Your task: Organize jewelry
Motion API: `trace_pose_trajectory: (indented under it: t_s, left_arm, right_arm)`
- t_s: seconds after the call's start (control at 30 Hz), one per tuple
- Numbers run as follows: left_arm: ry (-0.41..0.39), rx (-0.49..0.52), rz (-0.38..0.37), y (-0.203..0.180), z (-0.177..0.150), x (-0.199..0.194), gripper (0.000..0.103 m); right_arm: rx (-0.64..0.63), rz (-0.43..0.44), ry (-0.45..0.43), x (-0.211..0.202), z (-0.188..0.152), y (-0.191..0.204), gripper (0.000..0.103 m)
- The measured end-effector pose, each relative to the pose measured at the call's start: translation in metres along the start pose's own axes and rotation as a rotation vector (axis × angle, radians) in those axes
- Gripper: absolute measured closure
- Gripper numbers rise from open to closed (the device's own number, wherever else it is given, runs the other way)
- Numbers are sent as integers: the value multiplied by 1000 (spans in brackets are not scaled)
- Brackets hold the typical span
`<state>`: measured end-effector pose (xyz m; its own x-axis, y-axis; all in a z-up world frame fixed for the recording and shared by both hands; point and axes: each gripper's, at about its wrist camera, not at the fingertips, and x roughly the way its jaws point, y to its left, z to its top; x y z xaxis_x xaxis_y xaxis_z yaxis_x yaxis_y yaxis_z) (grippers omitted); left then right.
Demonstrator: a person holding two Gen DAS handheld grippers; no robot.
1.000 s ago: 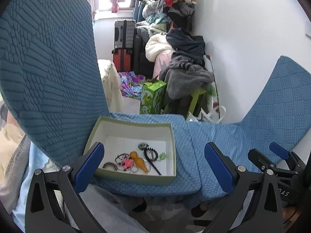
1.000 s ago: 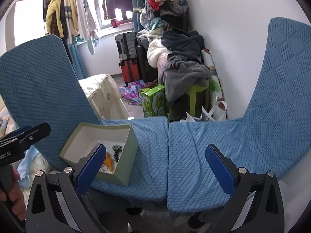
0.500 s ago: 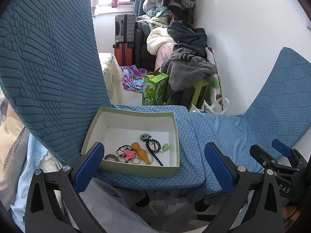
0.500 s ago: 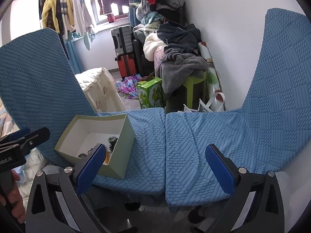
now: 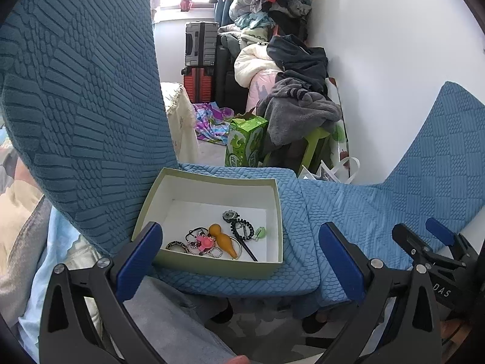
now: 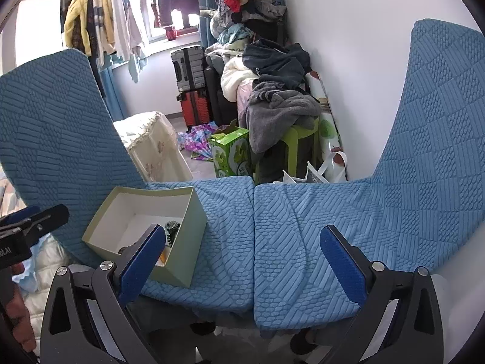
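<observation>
Jewelry [image 5: 216, 238] seen heaped at near side of open box [image 5: 274, 212] on blue seat cushion [image 5: 291, 200] | left hand-held gripper [image 5: 239, 251] wide open, empty, nr box rim | right hand-held gripper [image 6: 242, 253] wide open, empty, over cushion beside box | one pc to be singled out, approached from above, tangles avoided.

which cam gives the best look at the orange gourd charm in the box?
Left wrist. It looks down into the open box, so the whole orange gourd charm shows among the other pieces. In the right wrist view only an orange sliver shows, cut off by the box wall and a blue finger pad.
</observation>
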<state>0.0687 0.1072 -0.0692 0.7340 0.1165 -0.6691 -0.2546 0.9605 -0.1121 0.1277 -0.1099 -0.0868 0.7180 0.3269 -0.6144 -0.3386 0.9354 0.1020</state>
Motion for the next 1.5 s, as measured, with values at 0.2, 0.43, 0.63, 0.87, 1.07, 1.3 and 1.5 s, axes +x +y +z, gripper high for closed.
trace_pose_trajectory:
  t_s: [0.2,0.43,0.63,0.87,1.07,1.3,1.5]
  left_arm:
    - [8,-7,3,3,-2,1,1]
    - [12,-7,4,3,-3,2,1]
    - [17,-9,3,5,-3,4,1]
    - [17,-10,1,6,-4,4,1]
    - [24,-6,3,7,-5,7,1]
    - [31,-4,5,7,-6,9,1]
    - [37,0,8,7,-9,10,1]
  right_arm:
    - [-15,6,1,0,1,4,1]
    - [-23,6,9,1,-1,8,1]
    - [-26,3,12,2,-2,8,1]
    - [-24,0,12,2,-1,9,1]
    - [-22,-2,16,2,-1,8,1]
    - [-24,-1,20,4,-3,6,1]
    - [-22,-7,28,7,-5,5,1]
